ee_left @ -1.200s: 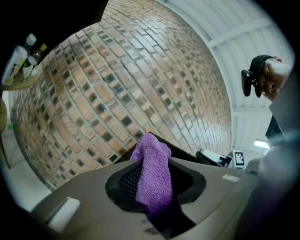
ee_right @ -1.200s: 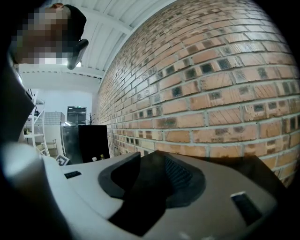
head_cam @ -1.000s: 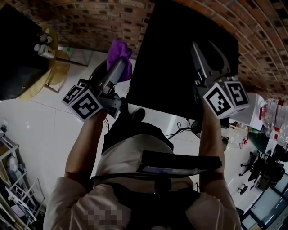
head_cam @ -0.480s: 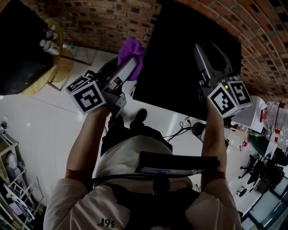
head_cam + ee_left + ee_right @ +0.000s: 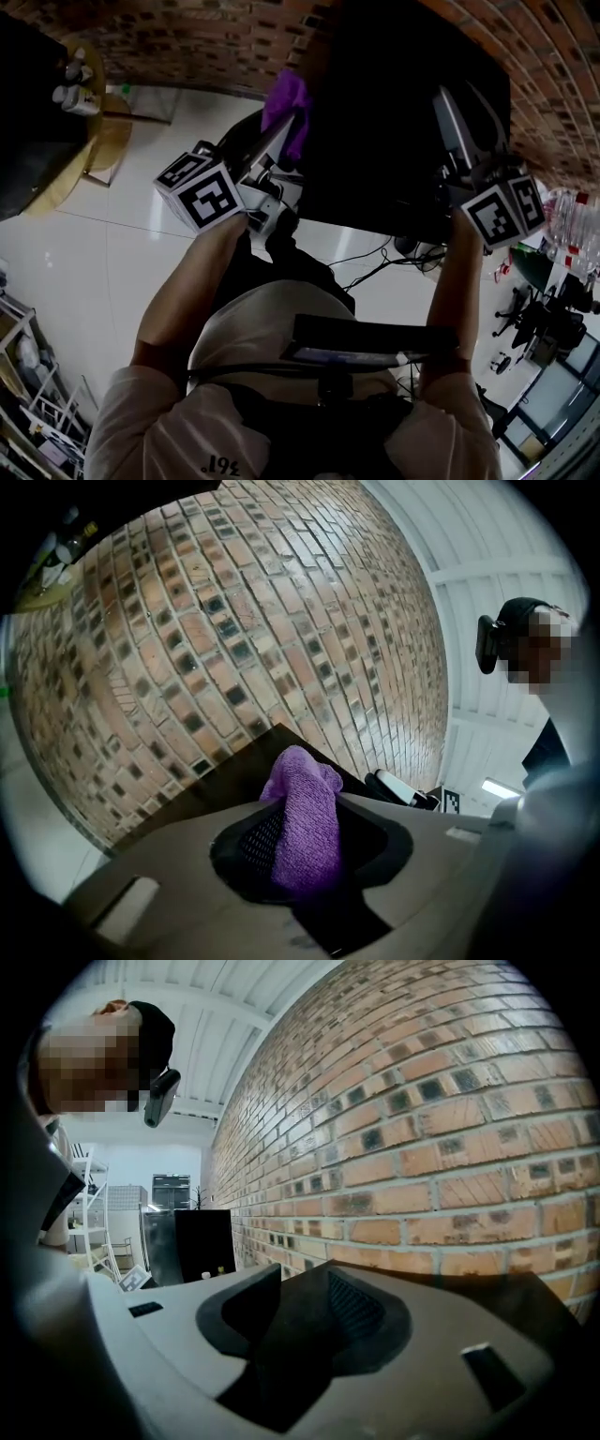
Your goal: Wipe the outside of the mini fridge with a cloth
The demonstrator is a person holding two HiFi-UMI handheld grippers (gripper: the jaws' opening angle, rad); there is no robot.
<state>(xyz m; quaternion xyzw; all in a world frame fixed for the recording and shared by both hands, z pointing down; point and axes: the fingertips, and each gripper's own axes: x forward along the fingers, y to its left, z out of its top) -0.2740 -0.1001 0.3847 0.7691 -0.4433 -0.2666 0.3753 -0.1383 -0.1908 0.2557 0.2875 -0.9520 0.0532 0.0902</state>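
Note:
The black mini fridge (image 5: 394, 141) stands against the brick wall, and I see its top from above. My left gripper (image 5: 284, 131) is shut on a purple cloth (image 5: 289, 105), which sits at the fridge's left edge. In the left gripper view the cloth (image 5: 305, 827) bulges up between the jaws, with the fridge's dark edge (image 5: 216, 771) just behind it. My right gripper (image 5: 473, 111) hovers over the fridge's right part, its fingers spread in a V. In the right gripper view the right gripper (image 5: 300, 1312) has nothing between its jaws.
A brick wall (image 5: 206, 37) runs behind the fridge. A round wooden table (image 5: 98, 141) with bottles (image 5: 70, 89) stands at the upper left. Cables (image 5: 375, 258) lie on the white floor by the fridge. Water bottles (image 5: 572, 234) stand at the right, a wire rack (image 5: 28, 375) at the lower left.
The left gripper has carried the purple cloth to the right, up to the fridge's left edge. The right gripper has drifted right over the fridge top, jaws unchanged.

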